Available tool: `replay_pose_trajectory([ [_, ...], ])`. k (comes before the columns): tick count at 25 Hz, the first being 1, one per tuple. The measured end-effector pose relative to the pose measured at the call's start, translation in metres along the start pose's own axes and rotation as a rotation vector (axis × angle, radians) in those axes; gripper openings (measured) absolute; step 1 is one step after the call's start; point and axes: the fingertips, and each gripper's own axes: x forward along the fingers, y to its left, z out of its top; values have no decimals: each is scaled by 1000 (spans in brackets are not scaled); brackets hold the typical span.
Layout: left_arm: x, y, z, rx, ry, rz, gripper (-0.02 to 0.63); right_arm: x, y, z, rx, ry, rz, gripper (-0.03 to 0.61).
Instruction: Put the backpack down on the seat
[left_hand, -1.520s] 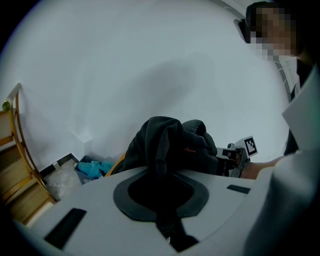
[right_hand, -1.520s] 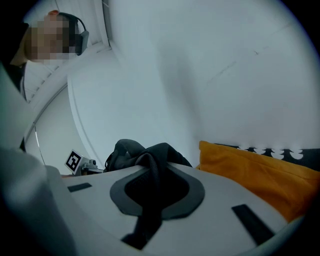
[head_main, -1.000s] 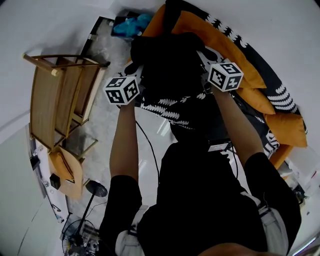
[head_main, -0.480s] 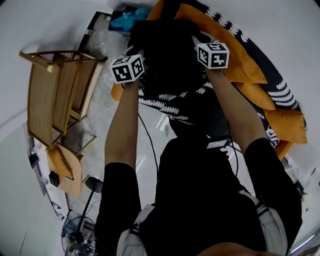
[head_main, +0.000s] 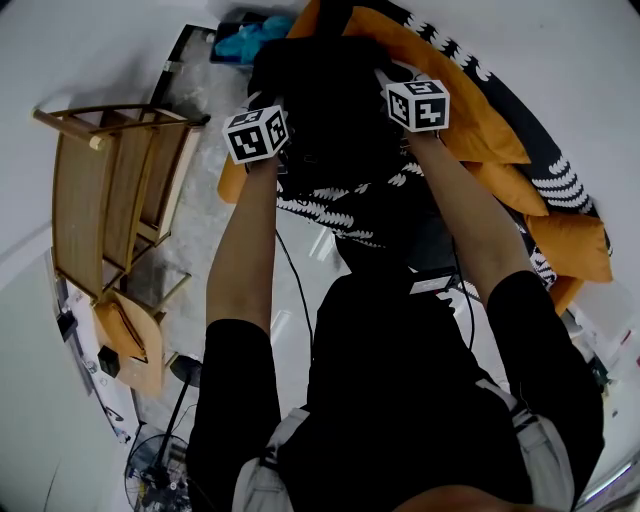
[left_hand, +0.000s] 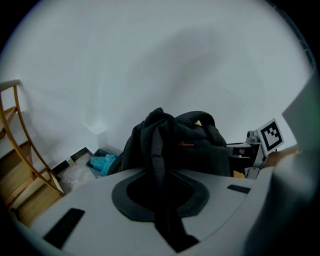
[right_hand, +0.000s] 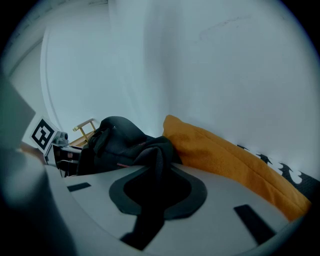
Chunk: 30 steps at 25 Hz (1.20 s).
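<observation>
The black backpack (head_main: 330, 110) sags, soft and crumpled.

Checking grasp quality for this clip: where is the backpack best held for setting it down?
By its straps, one in the left gripper, one in the right gripper, from the person's side: the backpack is soft, while each narrow strap fits between closed jaws.

Soft even light, fisheye warp, vignetted corners
</observation>
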Motion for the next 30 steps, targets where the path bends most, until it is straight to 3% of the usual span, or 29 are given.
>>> replay_pose_trajectory([
  [5, -5, -5, -5, -10, 5, -13, 48, -7, 1, -4, 19, 13, 37, 64],
  [10, -19, -9, -16, 1, 35, 1, 96, -22, 3, -15, 30, 29, 49, 92],
  [14, -42, -15, -31, 4, 47, 7, 132, -50, 5, -33, 24, 51, 45, 143],
  [17, -67, -22, -43, 4, 41, 24, 141, -79, 12, -44, 27, 54, 50, 144],
  [23, -127, -36, -49, -7, -35, 59, 132, -142, 25, -42, 38, -23, 12, 120],
  [30, -231, -92, -50, -4, -212, -13, 82, -239, 68, -24, 12, -212, -23, 58],
])
